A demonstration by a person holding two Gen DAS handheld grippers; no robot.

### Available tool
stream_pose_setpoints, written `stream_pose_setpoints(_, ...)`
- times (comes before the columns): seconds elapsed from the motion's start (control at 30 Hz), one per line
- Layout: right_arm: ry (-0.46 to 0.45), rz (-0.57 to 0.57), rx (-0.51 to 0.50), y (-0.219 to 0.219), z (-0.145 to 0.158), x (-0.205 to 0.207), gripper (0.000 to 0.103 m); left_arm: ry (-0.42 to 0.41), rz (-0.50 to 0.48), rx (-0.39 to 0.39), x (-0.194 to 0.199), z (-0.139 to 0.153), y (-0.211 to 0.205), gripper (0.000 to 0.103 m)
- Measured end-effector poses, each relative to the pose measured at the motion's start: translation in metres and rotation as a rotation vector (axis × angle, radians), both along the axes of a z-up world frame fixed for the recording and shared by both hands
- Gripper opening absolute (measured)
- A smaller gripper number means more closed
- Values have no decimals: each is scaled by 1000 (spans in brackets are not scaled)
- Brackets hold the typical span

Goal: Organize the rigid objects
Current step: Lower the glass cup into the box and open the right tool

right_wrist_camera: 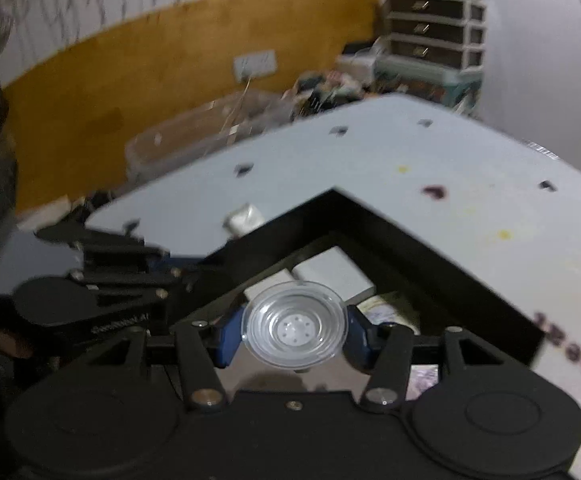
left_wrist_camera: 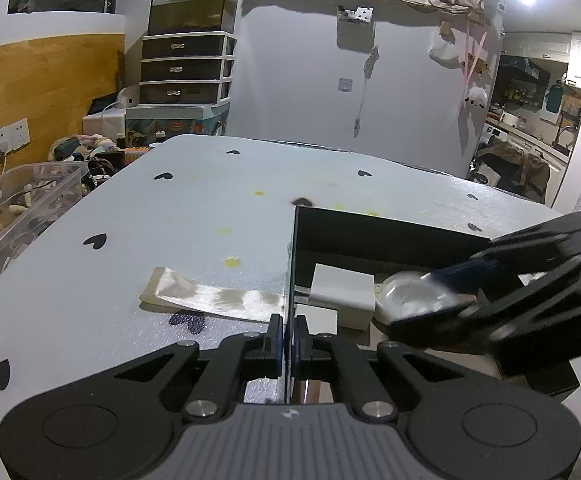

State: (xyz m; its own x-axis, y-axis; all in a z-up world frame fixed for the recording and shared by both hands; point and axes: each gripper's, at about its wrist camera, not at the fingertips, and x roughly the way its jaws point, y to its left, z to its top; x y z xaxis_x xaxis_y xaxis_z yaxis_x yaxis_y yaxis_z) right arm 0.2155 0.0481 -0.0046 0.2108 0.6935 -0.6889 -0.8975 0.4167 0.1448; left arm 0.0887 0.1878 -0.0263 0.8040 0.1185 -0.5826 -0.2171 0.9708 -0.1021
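Note:
A black open box point(left_wrist_camera: 370, 232) sits on the white table; it also shows in the right wrist view point(right_wrist_camera: 410, 236). My left gripper point(left_wrist_camera: 289, 336) is shut on the box's left wall, holding its thin edge. My right gripper point(right_wrist_camera: 294, 330) is shut on a clear round plastic lid point(right_wrist_camera: 294, 324) and holds it over the box's inside; the lid also shows in the left wrist view point(left_wrist_camera: 414, 296). A white rectangular block point(left_wrist_camera: 342, 292) lies inside the box, also seen in the right wrist view point(right_wrist_camera: 334, 274). A pale flat packet point(left_wrist_camera: 210, 294) lies on the table left of the box.
The table point(left_wrist_camera: 130, 220) has a white cover with black hearts and yellow stains. A clear plastic bin point(left_wrist_camera: 18, 204) stands off its left edge. A drawer tower point(left_wrist_camera: 186, 68) stands at the back. A doorway to a kitchen point(left_wrist_camera: 530, 120) opens at the right.

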Motion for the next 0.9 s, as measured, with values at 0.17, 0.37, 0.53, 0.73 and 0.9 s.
stream_pose_setpoints(0.17,16,31,-67,20,-10,4,55,-8,-14,-10,-1,-1,3,4)
stream_pose_setpoints(0.37,0,41,-104,31,-19,5,59,-14,-26,-18,-1,-1,5,5)
stream_pose_setpoints(0.53,-5,34,-110,33,-21,6,61,-18,-31,-23,-1,-2,6,5)
stream_pose_setpoints(0.73,-10,43,-105,32,-20,5,70,-17,-30,-24,-1,-1,6,5)
stream_pose_setpoints(0.9,-22,43,-84,25,-14,2,73,-15,-30,-22,0,-1,7,5)
